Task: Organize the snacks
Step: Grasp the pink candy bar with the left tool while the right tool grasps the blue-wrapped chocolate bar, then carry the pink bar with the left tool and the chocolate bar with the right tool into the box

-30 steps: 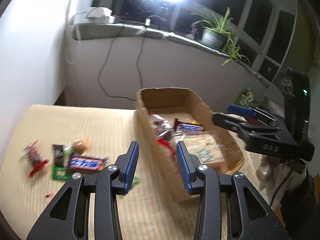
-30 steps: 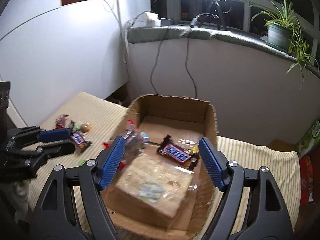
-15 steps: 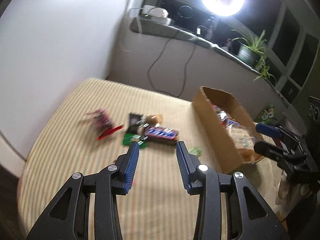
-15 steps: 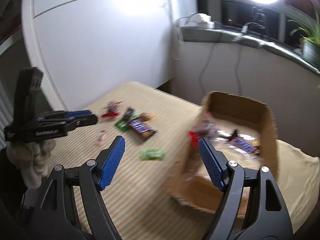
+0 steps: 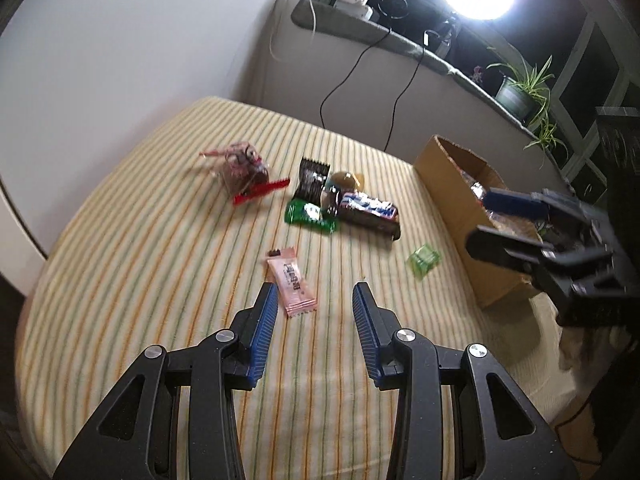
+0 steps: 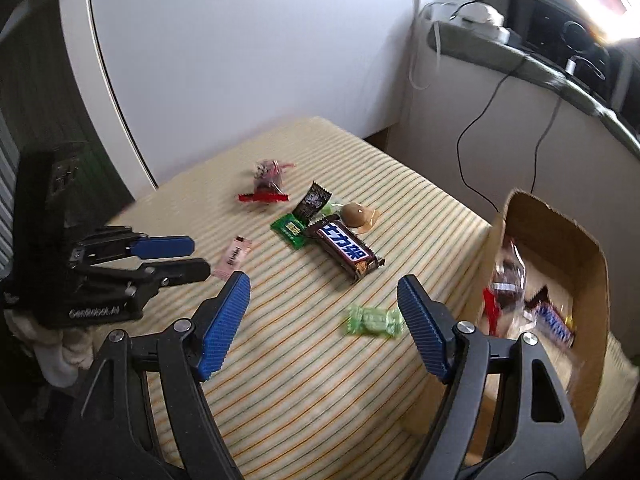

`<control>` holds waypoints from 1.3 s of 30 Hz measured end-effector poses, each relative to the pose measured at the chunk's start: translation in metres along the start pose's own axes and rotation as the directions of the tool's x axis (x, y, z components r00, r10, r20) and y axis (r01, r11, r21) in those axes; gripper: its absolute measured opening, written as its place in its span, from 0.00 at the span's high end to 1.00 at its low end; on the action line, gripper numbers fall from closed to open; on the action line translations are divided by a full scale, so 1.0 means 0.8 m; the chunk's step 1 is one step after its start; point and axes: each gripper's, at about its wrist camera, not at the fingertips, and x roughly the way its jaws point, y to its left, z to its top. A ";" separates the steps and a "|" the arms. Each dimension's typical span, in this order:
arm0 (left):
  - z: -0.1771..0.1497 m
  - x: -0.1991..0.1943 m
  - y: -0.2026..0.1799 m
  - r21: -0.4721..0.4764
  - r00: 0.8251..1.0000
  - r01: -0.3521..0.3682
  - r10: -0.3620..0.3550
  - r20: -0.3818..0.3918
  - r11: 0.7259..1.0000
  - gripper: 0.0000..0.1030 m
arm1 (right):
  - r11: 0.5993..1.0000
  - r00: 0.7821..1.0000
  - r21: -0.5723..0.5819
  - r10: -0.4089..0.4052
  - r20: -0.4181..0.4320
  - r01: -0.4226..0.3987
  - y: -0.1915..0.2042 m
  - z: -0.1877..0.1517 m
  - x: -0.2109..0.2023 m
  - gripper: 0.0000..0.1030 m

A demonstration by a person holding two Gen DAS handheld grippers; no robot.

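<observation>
Striped table cover (image 5: 160, 264) bearing the loose snacks, with the cardboard box (image 6: 592, 280) at its right edge, already holding several wrapped snacks. Left gripper (image 5: 314, 304), jaws apart and empty, above the pink sachet (image 5: 292, 280). Right gripper (image 6: 322, 300), jaws spread wide and empty, above the small green candy (image 6: 374, 322) beside the box. Farther back, clustered: chocolate bar (image 6: 344, 248), green packet (image 6: 290, 231), black sachet (image 6: 314, 200), brown jelly cup (image 6: 358, 215); the clear red-sealed bag (image 6: 268, 180) lies apart.
</observation>
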 end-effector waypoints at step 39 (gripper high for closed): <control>0.008 0.054 -0.029 0.181 0.987 -0.137 0.149 -0.054 0.974 0.82 | 0.973 0.920 -0.230 -0.074 -0.384 -0.017 0.006 0.047 0.163 0.70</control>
